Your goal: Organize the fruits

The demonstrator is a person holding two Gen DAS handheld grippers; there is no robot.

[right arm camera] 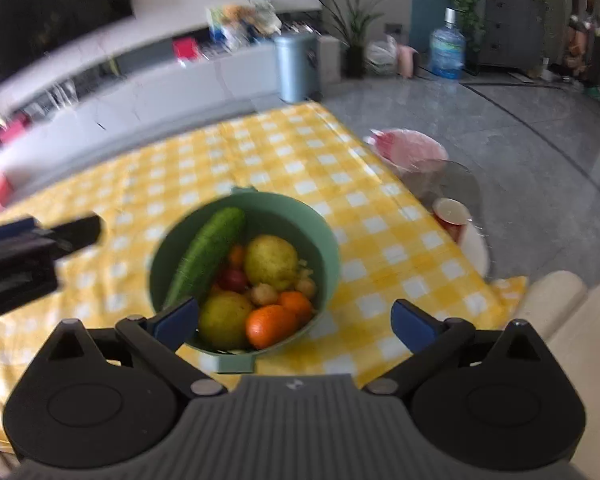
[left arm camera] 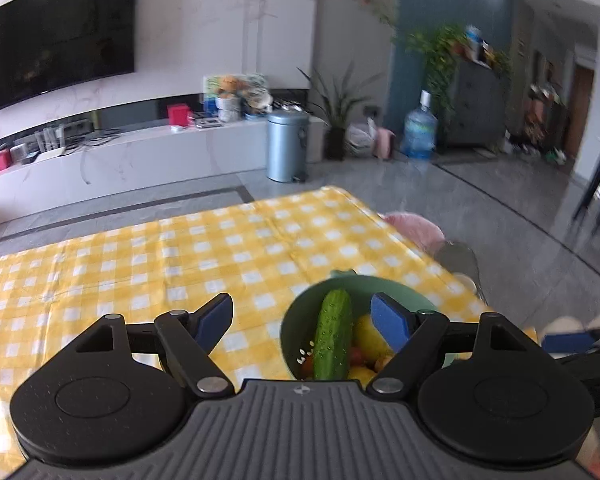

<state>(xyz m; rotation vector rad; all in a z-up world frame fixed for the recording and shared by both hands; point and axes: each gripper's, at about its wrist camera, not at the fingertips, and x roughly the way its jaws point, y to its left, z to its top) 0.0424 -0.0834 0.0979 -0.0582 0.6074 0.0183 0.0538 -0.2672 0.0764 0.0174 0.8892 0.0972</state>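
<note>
Both my hand-held grippers, left [left arm camera: 302,318] and right [right arm camera: 296,320], hang wide open and empty above the bowl [right arm camera: 327,240]. The fruits seem all inside the bowl, cucumber [right arm camera: 206,254] too. Next I would check the tabletop [right arm camera: 220,152] around the bowl for leftovers.

Right gripper [right arm camera: 296,322] was held wide open above a yellow checked tablecloth [right arm camera: 284,160], nothing clasped | green bowl [right arm camera: 324,232] was seen filled: cucumber [right arm camera: 208,256] leaned on the left wall, two yellow pears [right arm camera: 271,260], oranges [right arm camera: 272,326], small red fruits | left gripper [right arm camera: 40,240] was glimpsed, blurred, at left edge.
</note>
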